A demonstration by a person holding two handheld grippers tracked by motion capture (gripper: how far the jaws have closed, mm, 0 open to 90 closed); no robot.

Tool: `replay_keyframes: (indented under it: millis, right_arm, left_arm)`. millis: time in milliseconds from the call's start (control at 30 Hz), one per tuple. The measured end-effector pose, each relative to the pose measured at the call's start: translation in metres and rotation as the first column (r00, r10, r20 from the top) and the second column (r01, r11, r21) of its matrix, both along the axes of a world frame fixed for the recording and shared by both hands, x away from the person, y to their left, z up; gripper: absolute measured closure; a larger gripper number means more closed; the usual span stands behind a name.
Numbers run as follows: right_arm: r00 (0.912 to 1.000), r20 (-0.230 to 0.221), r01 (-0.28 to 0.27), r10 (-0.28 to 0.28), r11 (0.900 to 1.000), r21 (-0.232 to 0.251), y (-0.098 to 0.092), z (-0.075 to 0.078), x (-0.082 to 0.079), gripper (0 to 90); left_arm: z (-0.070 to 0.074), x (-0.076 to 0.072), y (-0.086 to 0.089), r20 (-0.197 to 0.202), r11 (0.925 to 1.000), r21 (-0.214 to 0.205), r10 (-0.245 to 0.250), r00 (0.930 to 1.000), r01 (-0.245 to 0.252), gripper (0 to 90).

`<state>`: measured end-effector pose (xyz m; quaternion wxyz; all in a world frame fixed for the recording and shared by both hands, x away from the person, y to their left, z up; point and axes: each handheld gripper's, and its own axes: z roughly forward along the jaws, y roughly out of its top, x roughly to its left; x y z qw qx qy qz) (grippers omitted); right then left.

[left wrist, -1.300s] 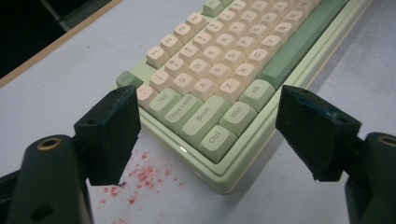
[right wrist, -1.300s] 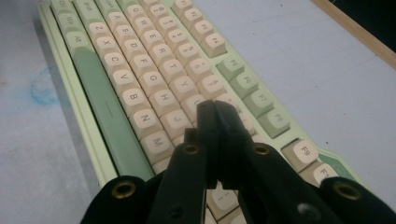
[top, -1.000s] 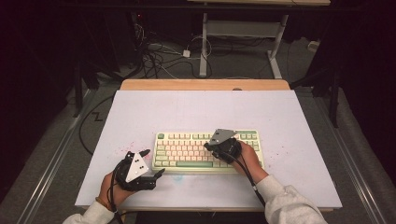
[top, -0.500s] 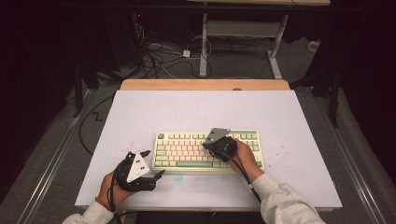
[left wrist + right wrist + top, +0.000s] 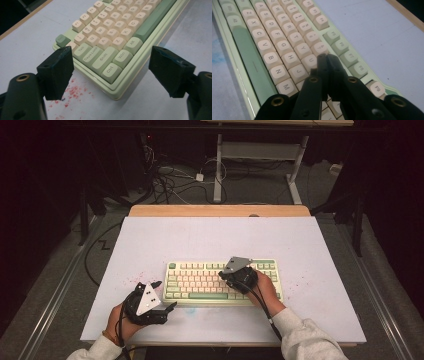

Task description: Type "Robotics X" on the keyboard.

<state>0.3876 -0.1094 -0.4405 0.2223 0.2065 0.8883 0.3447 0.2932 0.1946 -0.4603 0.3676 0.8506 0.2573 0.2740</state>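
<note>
Mechanical keyboard [image 5: 222, 280] flat at mat centre. Right gripper [image 5: 326, 58] pressed together, empty, tips over U/I keys: press straight down, single key only. Left gripper [image 5: 110, 66] spread wide, empty, off keyboard's Ctrl corner.

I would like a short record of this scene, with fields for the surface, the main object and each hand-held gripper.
surface: white table with red specks near the keyboard's left corner
main object: green and cream keyboard, lying flat
left hand-held gripper: jaws open, aimed at the keyboard's Ctrl corner, not touching
right hand-held gripper: jaws shut, empty, tips over the keys near U
</note>
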Motion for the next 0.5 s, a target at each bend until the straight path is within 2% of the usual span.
replay_keyframes:
  millis: [300, 400, 500]
  right_arm:
    - [0.9994, 0.027, 0.02, -0.022, 0.9982, 0.056, -0.012, 0.011, -0.007, 87.1]
    - [0.9991, 0.036, 0.017, -0.02, 0.9964, 0.083, -0.017, 0.015, -0.008, 85.2]
    - [0.9988, 0.046, 0.013, -0.018, 0.9943, 0.106, -0.021, 0.019, -0.01, 80.4]
  left_arm:
    - [-0.001, 0.001, -0.002, 0.003, 1.0, 0.001, 0.003, 1.0, -0.003, 19.6]
    - [0.0, 0.001, -0.001, 0.012, 0.9999, -0.012, 0.006, 0.9999, -0.006, 19.6]
    - [-0.001, 0.001, -0.001, 0.007, 1.0, -0.007, 0.004, 1.0, -0.004, 19.6]
